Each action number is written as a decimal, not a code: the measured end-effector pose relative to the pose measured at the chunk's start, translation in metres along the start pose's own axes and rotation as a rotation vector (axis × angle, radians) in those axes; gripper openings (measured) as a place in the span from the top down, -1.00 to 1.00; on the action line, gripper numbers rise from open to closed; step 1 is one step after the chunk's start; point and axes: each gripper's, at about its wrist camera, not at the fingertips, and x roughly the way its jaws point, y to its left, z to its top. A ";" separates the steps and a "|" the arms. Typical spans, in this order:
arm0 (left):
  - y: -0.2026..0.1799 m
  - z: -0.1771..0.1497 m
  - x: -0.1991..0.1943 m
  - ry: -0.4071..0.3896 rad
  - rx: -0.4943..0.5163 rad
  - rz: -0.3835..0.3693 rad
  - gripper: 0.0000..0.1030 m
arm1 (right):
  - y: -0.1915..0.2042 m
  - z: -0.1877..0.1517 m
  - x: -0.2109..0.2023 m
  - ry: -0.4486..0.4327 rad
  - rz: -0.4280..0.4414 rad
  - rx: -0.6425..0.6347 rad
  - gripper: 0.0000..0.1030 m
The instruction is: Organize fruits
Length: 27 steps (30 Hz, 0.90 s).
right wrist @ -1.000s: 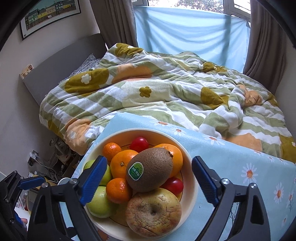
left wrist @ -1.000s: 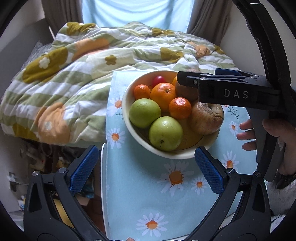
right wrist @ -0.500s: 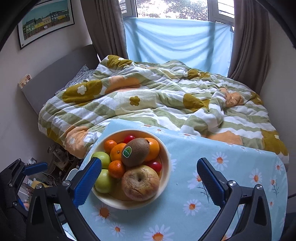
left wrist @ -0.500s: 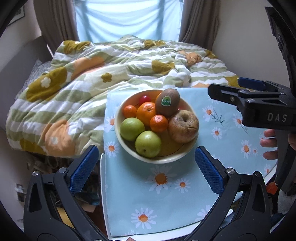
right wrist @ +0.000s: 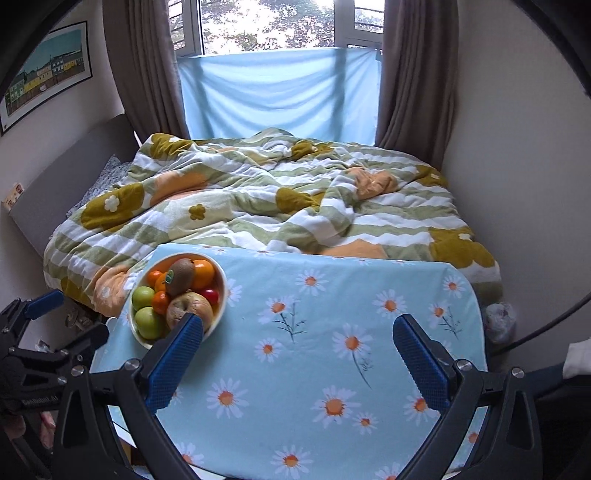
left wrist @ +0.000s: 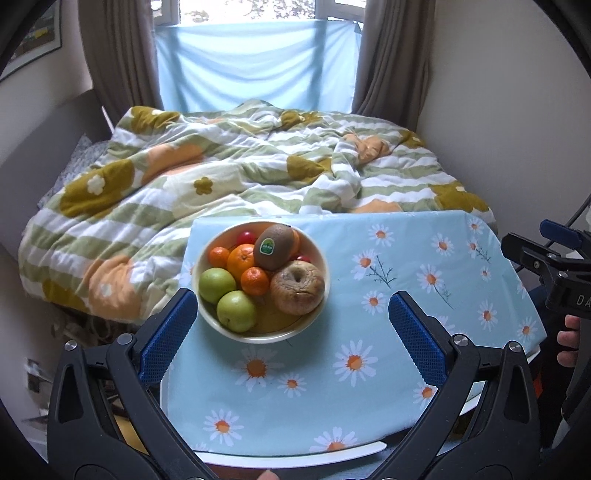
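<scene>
**Fruit bowl at the tabletop's left edge**

The bowl [left wrist: 320,258] (kiwi [left wrist: 272,246] on top, two green apples [left wrist: 236,311] in front) sits at the left of the daisy-patterned tabletop [left wrist: 369,369], beside the bed [left wrist: 221,177]. The left hand-held gripper [left wrist: 291,325] and the right hand-held gripper [right wrist: 295,354] both hang above the tabletop, fingers spread wide, holding nothing.

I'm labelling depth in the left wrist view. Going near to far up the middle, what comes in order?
Left gripper, bowl of fruit on the daisy tablecloth, quilt on the bed, blue window cloth, window.
</scene>
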 end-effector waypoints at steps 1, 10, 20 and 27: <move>-0.004 0.000 -0.002 -0.005 0.001 -0.003 -1.00 | -0.005 -0.001 -0.003 -0.001 -0.006 0.003 -0.99; -0.025 -0.002 -0.015 -0.048 0.003 0.011 -1.00 | -0.035 -0.016 -0.019 -0.016 -0.044 0.032 -0.99; -0.036 0.002 -0.016 -0.064 0.005 0.024 -1.00 | -0.043 -0.020 -0.023 -0.024 -0.039 0.044 -0.99; -0.038 0.005 -0.015 -0.067 0.006 0.028 -1.00 | -0.046 -0.018 -0.022 -0.021 -0.038 0.050 -0.99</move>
